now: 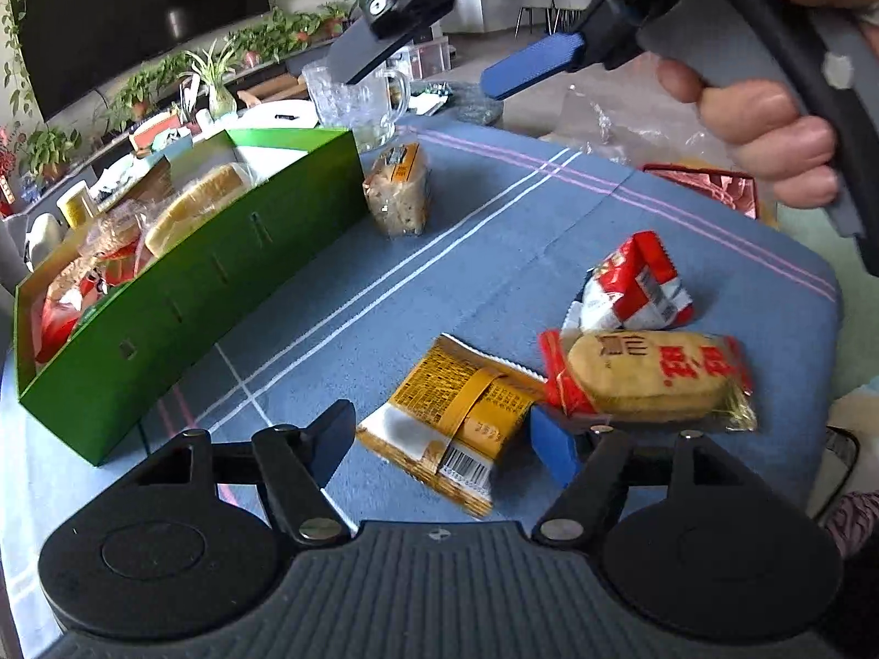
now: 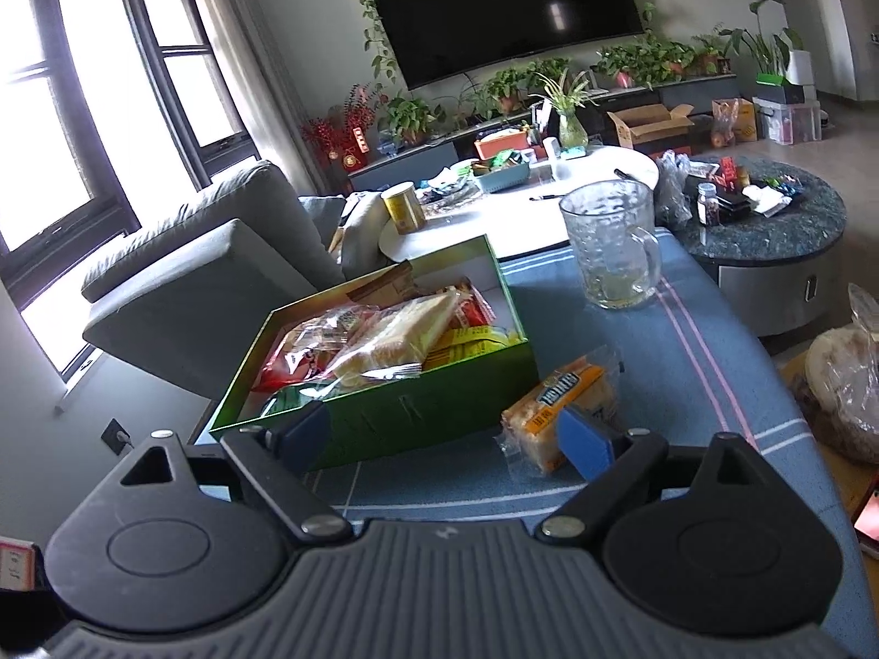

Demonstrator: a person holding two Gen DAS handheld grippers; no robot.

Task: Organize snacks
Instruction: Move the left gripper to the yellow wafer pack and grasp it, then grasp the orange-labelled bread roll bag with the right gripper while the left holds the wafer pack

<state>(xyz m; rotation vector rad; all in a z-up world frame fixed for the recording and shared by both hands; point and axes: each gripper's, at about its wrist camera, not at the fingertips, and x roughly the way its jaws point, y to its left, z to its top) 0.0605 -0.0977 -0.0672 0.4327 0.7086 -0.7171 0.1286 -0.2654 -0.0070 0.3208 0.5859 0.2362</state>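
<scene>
Glass mug (image 2: 612,244) stood on blue striped tabletop (image 2: 686,351). Wall TV (image 2: 508,0) was off, potted plants (image 2: 516,85) below it. Grey sofa (image 2: 220,269) left, round dark side table (image 2: 780,236) right.

Window (image 2: 66,110) daylight, fisheye warp, slight blur

I see glossy plastic wrappers on the snacks (image 1: 648,379) beside the glossy green cardboard box (image 1: 181,324), all on matt woven blue cloth (image 1: 494,230), near a textured glass mug (image 2: 610,244).
</scene>
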